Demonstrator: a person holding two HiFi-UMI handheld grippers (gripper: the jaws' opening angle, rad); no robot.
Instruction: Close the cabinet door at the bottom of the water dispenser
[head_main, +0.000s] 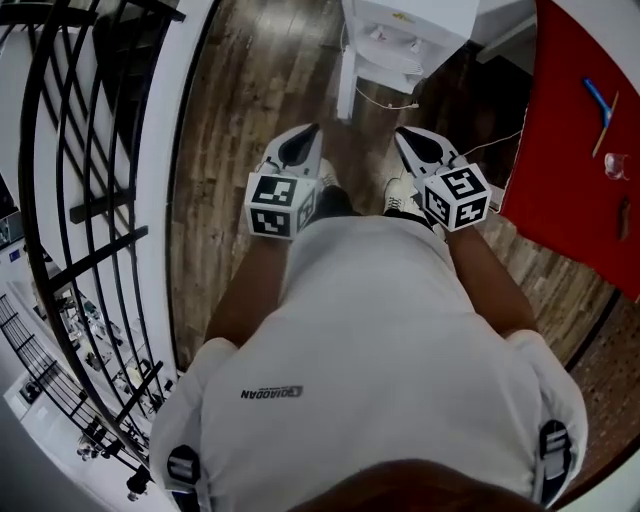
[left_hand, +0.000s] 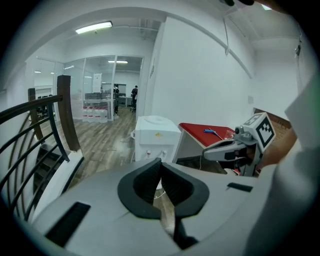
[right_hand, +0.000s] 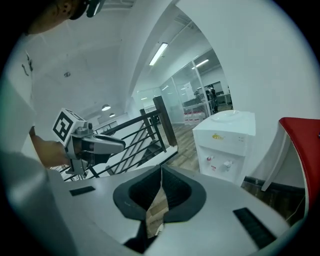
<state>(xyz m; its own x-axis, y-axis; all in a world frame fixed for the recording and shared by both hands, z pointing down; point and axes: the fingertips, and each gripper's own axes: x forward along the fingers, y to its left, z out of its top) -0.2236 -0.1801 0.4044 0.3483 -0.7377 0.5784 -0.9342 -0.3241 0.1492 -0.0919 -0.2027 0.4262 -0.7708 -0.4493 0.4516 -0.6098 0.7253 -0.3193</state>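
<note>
The white water dispenser (head_main: 400, 35) stands on the wooden floor ahead of me, also seen in the left gripper view (left_hand: 155, 137) and the right gripper view (right_hand: 225, 145). A narrow white panel (head_main: 347, 85) juts from its lower left side; I cannot tell whether it is the cabinet door. Both gripper bodies hide the dispenser's bottom in their own views. My left gripper (head_main: 305, 135) (left_hand: 161, 165) and right gripper (head_main: 405, 135) (right_hand: 161, 172) are held side by side, well short of the dispenser. Both are shut with nothing between the jaws.
A red table (head_main: 580, 130) with a blue tool (head_main: 598, 100) stands at the right, next to the dispenser. A black railing (head_main: 90, 200) over a stairwell runs along the left. A white cable (head_main: 400, 102) lies on the floor by the dispenser.
</note>
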